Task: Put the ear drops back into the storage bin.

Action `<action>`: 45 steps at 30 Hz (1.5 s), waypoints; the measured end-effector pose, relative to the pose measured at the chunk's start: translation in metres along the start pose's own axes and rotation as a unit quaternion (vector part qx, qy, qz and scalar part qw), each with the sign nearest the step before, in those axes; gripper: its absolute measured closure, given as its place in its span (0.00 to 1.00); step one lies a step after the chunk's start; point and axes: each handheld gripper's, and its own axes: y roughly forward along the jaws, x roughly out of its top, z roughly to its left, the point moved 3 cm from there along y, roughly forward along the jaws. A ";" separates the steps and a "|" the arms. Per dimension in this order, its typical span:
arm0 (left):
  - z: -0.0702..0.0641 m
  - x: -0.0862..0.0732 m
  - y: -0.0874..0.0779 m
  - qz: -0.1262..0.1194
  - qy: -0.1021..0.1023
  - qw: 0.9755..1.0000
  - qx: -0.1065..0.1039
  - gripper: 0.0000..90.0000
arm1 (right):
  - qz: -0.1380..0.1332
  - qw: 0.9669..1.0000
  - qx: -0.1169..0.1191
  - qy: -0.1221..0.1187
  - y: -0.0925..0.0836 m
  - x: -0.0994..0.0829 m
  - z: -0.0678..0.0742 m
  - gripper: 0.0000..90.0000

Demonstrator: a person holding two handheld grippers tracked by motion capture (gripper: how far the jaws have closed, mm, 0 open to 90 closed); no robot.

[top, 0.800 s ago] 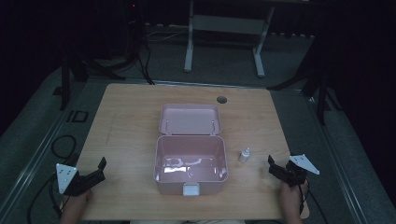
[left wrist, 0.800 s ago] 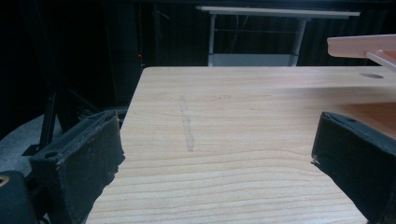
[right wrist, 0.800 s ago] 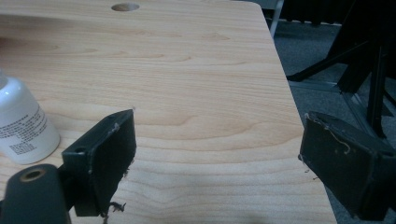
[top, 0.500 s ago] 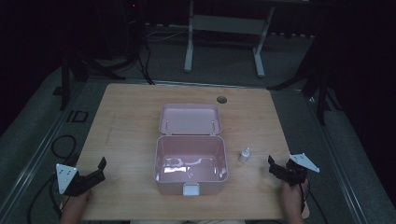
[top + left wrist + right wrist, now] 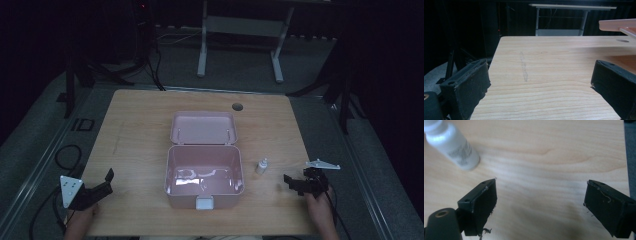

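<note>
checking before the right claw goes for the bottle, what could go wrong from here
1. The bottle is small and stands upright, so a claw pad brushing it might tip it over.
2. It stands close beside the open box; a nudge could push it against the box wall.
3. The right claw is open, with the bottle off to one side of its jaws, so closing now would likely catch nothing.

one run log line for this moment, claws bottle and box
left claw: open, empty | right claw: open, empty, near bottle | small white bottle: upright on table, right of box | pink box: lid open
</note>
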 end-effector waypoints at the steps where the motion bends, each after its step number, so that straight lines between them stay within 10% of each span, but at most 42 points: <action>1: 0.000 0.000 0.000 0.000 0.000 1.000 0.000 0.02 | 0.014 1.000 0.005 -0.009 -0.001 0.001 0.001 0.12; 10: 0.000 0.000 0.000 0.000 0.000 1.000 -0.001 0.02 | 0.124 0.988 0.026 -0.086 -0.010 0.008 0.016 0.12; 16: 0.000 0.000 0.000 0.000 0.000 1.000 -0.002 0.02 | 0.226 0.961 0.039 -0.153 -0.014 0.011 0.026 0.12; 23: -0.001 0.000 0.000 -0.001 0.001 1.000 -0.002 0.02 | 0.276 0.943 0.042 -0.181 -0.015 0.012 0.030 0.12; 26: 0.000 0.000 0.000 0.000 0.001 1.000 -0.003 0.02 | 0.322 0.924 0.045 -0.203 -0.013 0.012 0.033 0.12; 28: 0.000 0.000 0.000 -0.001 0.001 1.000 -0.004 0.02 | 0.329 0.920 0.045 -0.206 -0.013 0.012 0.034 0.12; 31: 0.000 0.000 0.000 0.000 0.000 1.000 -0.005 0.02 | 0.368 0.903 0.052 -0.217 -0.014 0.016 0.036 0.12; 33: 0.000 0.000 0.000 0.000 0.000 1.000 -0.005 0.02 | 0.376 0.899 0.053 -0.219 -0.014 0.016 0.036 0.12; 36: 0.000 0.000 0.000 -0.001 0.000 1.000 -0.006 0.02 | 0.416 0.879 0.049 -0.227 -0.013 0.019 0.035 0.12; 42: 0.000 0.000 0.000 -0.001 0.000 1.000 -0.006 0.02 | 0.440 0.866 0.061 -0.230 -0.014 0.022 0.039 0.15; 45: 0.000 0.000 0.000 0.000 0.000 1.000 -0.006 0.02 | 0.431 0.871 0.064 -0.228 -0.015 0.026 0.039 0.14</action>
